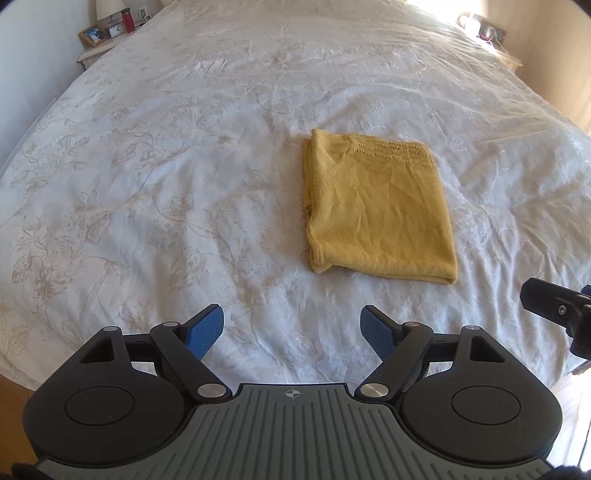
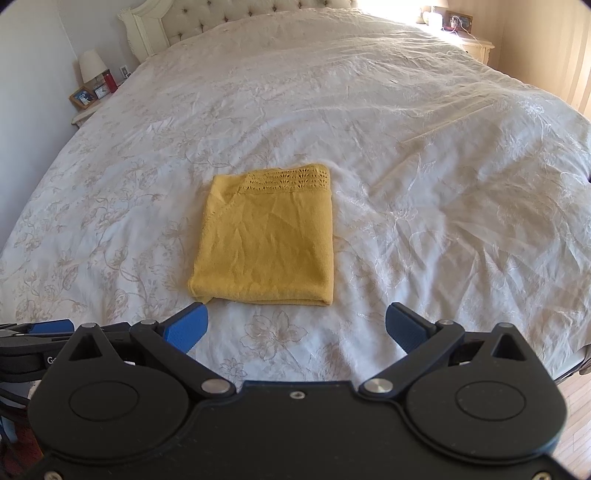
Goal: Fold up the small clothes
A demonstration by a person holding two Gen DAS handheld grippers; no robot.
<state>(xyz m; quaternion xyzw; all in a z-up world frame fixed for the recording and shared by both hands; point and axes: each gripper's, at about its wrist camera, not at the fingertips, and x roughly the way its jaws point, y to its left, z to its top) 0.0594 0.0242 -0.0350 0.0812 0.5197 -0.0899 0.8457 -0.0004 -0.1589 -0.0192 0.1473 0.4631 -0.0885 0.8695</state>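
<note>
A small yellow knit garment lies folded into a neat rectangle on the white floral bedspread, with its lace band at the far edge. It also shows in the right wrist view. My left gripper is open and empty, held above the bed short of the garment and to its left. My right gripper is open and empty, just short of the garment's near edge. Part of the right gripper shows at the right edge of the left wrist view.
A nightstand with a photo frame, clock and red bottle stands at the far left of the bed. Another nightstand stands at the far right. A tufted headboard is at the back. Wooden floor shows at the near right.
</note>
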